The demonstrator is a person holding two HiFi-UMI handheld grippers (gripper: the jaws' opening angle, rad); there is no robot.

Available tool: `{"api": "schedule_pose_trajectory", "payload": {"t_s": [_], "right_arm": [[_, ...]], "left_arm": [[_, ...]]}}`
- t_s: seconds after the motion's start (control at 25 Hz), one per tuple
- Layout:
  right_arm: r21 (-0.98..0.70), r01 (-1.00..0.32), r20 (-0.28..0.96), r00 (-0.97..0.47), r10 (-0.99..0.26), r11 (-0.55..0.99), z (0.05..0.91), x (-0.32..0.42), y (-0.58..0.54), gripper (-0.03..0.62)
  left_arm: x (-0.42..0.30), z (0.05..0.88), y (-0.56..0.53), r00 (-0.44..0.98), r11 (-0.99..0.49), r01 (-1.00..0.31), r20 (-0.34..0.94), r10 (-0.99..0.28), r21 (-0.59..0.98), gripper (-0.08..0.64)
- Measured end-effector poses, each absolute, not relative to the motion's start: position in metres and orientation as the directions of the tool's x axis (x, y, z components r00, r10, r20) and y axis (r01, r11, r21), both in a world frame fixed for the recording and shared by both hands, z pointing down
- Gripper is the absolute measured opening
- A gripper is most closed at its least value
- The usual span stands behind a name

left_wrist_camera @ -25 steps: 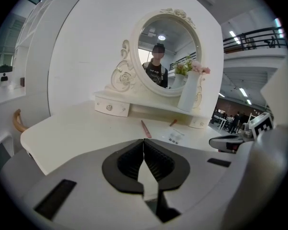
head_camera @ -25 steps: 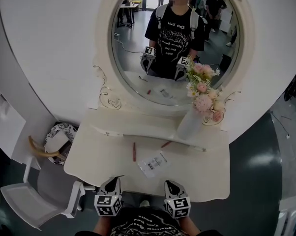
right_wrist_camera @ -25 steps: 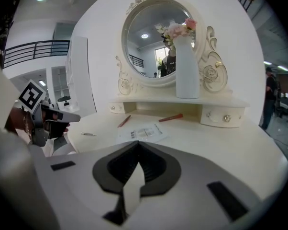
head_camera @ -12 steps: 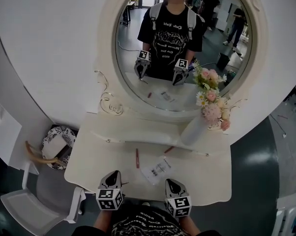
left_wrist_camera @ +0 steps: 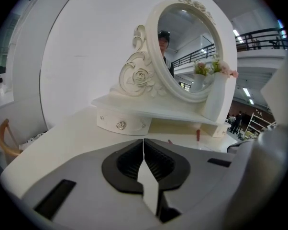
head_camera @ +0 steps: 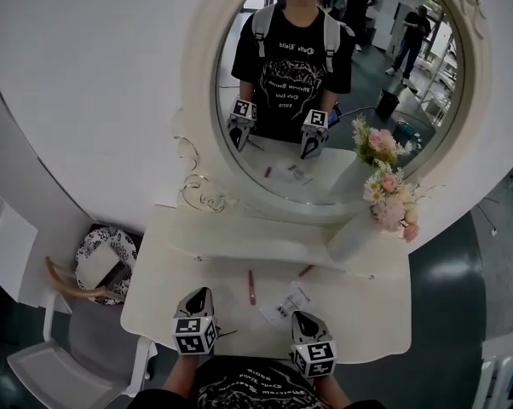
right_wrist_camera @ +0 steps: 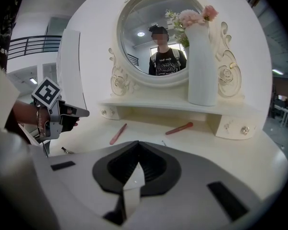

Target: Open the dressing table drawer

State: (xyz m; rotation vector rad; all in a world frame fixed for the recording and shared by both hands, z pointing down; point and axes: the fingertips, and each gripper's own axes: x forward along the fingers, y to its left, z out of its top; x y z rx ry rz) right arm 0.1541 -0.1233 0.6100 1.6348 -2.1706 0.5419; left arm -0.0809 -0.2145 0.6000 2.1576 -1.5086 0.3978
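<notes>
A white dressing table [head_camera: 154,301] carries a raised shelf [left_wrist_camera: 149,110] under a round mirror [head_camera: 342,83]. A small drawer sits under each end of the shelf. The left drawer [left_wrist_camera: 122,122] has a rose-shaped knob [left_wrist_camera: 121,125] and is closed. The right drawer [right_wrist_camera: 235,125] with its knob [right_wrist_camera: 245,130] is closed too. My left gripper [head_camera: 201,294] hovers over the table's front edge, shut and empty, well short of the left drawer. My right gripper [head_camera: 301,316] hangs beside it, also shut and empty. The right gripper view shows the left gripper [right_wrist_camera: 53,111] at its left.
A white vase [head_camera: 352,239] with pink flowers stands on the shelf's right end. Two red sticks [head_camera: 250,286] [head_camera: 305,271] and a paper packet [head_camera: 289,302] lie on the tabletop. A white chair [head_camera: 60,365] and a patterned basket [head_camera: 103,258] stand at the table's left.
Both grippers have moved forward and a little right, from the table's front edge to over the tabletop. Their jaws stay shut.
</notes>
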Motion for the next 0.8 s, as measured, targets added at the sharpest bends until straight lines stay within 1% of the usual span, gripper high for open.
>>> {"api": "schedule_pose_trajectory", "payload": {"t_s": [0.2,0.36,0.44,0.48,0.8], "right_arm": [[-0.077,-0.963,0.513,-0.259,-0.819,0.257,0.608,0.139,-0.137,0.011],[-0.08,-0.963,0.524,-0.26,-0.811,0.257,0.611,0.129,-0.14,0.011],[-0.084,-0.964,0.528,-0.258,-0.809,0.253,0.612,0.124,-0.141,0.011],[-0.085,-0.965,0.53,-0.256,-0.809,0.25,0.612,0.122,-0.141,0.011],[-0.083,-0.972,0.541,-0.23,-0.809,0.221,0.616,0.114,-0.145,0.011]], "left_arm": [[-0.096,0.601,-0.235,0.324,-0.249,-0.945,0.493,-0.807,0.214,0.018],[-0.104,0.601,-0.249,0.316,-0.252,-0.948,0.489,-0.813,0.195,0.025],[-0.106,0.602,-0.256,0.331,-0.262,-0.943,0.487,-0.808,0.204,0.09],[-0.106,0.603,-0.258,0.338,-0.269,-0.94,0.489,-0.804,0.209,0.111],[-0.107,0.614,-0.284,0.33,-0.282,-0.944,0.493,-0.805,0.171,0.163]]}}
